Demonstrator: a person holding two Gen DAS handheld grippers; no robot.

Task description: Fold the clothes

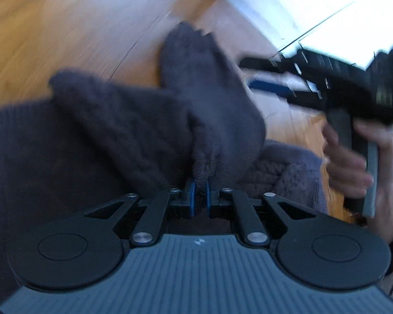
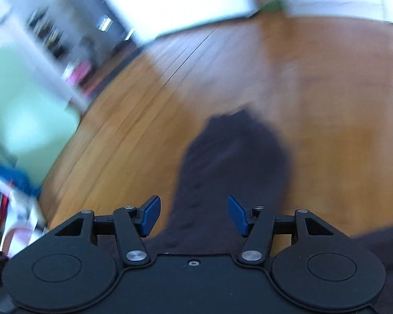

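A dark grey knitted sweater [image 1: 123, 120] lies on a wooden floor [image 1: 65, 26]. My left gripper [image 1: 199, 196] is shut on a bunched fold of the sweater, and a sleeve [image 1: 201, 78] rises from the pinch toward the far side. In the left wrist view my right gripper [image 1: 269, 74] hovers at the right, held by a hand [image 1: 353, 162], with its fingers apart beside the sleeve. In the right wrist view the right gripper [image 2: 194, 216] is open, its blue pads [image 2: 152, 214] spread over the sleeve [image 2: 235, 162] below without touching it. Both views are motion-blurred.
Bare wooden floor [image 2: 314, 91] spreads around the sweater. A white wall or door [image 1: 314, 13] stands at the far right in the left wrist view. Pale green furniture [image 2: 26, 120] and cluttered items [image 2: 18, 209] sit at the left in the right wrist view.
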